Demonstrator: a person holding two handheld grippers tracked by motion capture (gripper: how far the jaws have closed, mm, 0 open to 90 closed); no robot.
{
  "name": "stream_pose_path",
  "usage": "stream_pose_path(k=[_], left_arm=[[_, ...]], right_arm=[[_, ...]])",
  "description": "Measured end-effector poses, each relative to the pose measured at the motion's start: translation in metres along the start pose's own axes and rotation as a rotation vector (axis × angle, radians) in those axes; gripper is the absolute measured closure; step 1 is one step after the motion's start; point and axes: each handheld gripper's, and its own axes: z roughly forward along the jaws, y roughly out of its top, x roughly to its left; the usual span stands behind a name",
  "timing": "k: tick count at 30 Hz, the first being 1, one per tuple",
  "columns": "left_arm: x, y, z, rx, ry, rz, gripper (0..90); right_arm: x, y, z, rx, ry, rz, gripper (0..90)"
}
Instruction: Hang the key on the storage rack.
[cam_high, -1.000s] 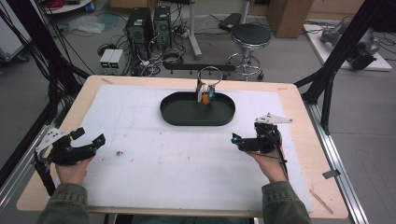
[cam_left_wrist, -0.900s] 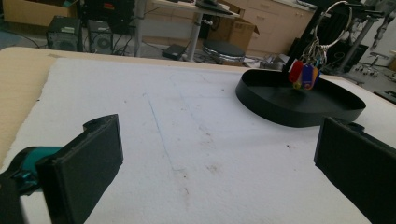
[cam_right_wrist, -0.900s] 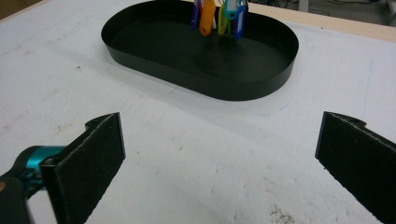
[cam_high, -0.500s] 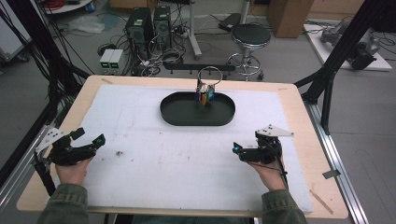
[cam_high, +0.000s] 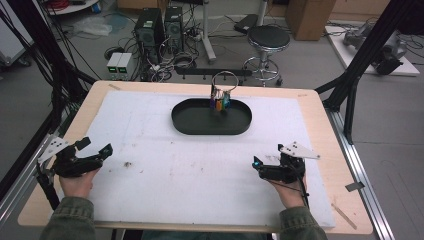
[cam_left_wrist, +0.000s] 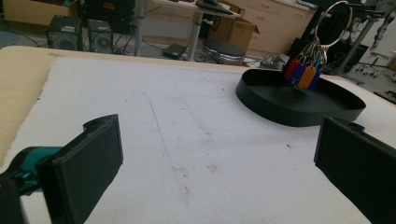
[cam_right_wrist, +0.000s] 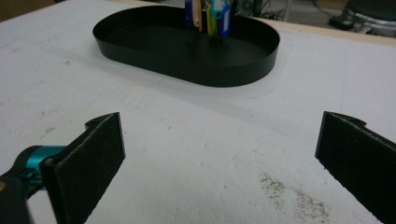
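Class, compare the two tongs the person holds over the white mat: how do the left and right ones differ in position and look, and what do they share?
The left tongs sit at the mat's left edge, by the bare wood; the right tongs lie well inside the mat on its right side. The left tongs' grey plate points outward to the left; the right tongs' plate points right. Both are open, hold nothing, and are well short of the black tray with the key ring.
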Motion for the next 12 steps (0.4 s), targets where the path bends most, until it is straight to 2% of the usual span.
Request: stream_pose_path(k=[3,4,5,11,12], left_arm=[[-0.0001,-0.0001,0.0002,0.001,0.000,-0.002,1.7],[0.0001,0.0000,0.0000,0.002,-0.001,-0.001,1.7],[0.0001,0.0000,-0.0001,0.000,-0.002,-0.001,1.7],[0.0005,0.0000,0.0000,-0.001,0.000,-0.003,1.7],[0.0006,-0.0001,0.0003,0.001,0.001,-0.001,1.7]], right_arm=[[0.0004,-0.0022,-0.0055,-0.051,-0.037,-0.014,0.4],[0.0004,-0.0022,-0.0055,-0.051,-0.037,-0.014,0.4],[0.0000,-0.0042,-0.0074,-0.058,-0.059,-0.007,0.5],[-0.0028,-0.0069,-0.0120,-0.089,-0.075,0.029,0.5],[-0.0028,-0.0068,-0.0127,-0.096,-0.081,0.023,0.5]])
